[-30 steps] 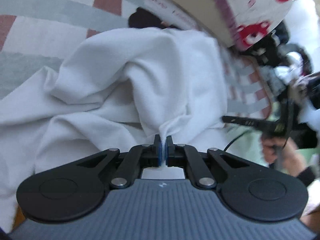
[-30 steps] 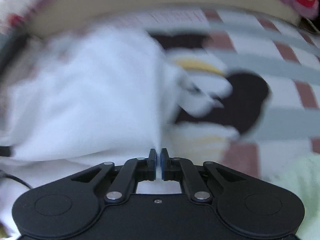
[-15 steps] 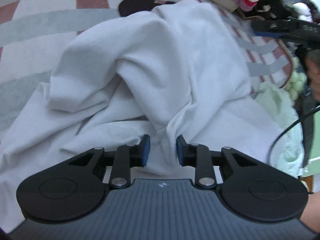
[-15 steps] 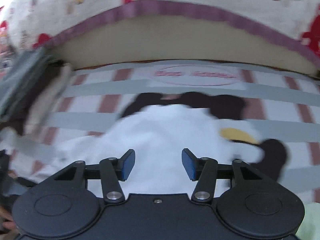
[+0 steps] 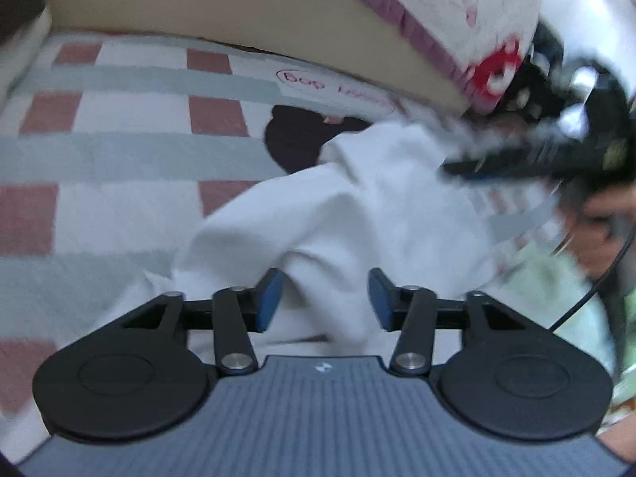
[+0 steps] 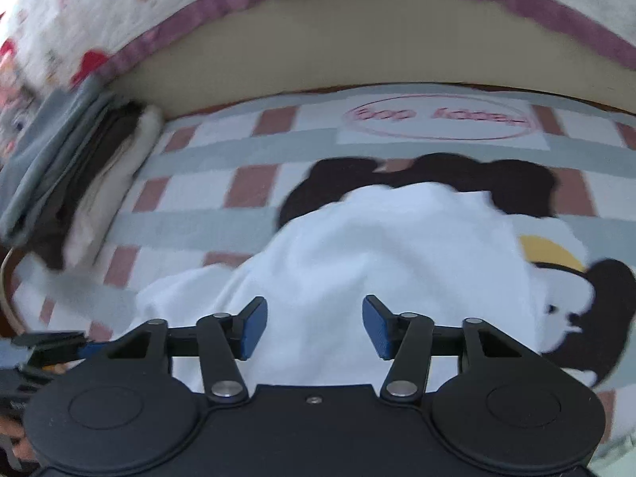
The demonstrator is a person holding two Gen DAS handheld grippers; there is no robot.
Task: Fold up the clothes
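**White garment bunched on checked mat, both sets of fingers spread**

Left gripper (image 5: 324,298) agape, straddling a raised fold of white garment (image 5: 357,214). Right gripper (image 6: 314,328) agape too, hovering over same cloth, gripping nothing. Garment straight ahead of both, long axis running away toward bed edge (image 6: 357,59). Left nearer.

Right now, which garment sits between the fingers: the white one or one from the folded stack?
The white garment, crumpled loose on the checked rug. The folded stack of grey, dark and cream pieces lies apart by the mattress edge.
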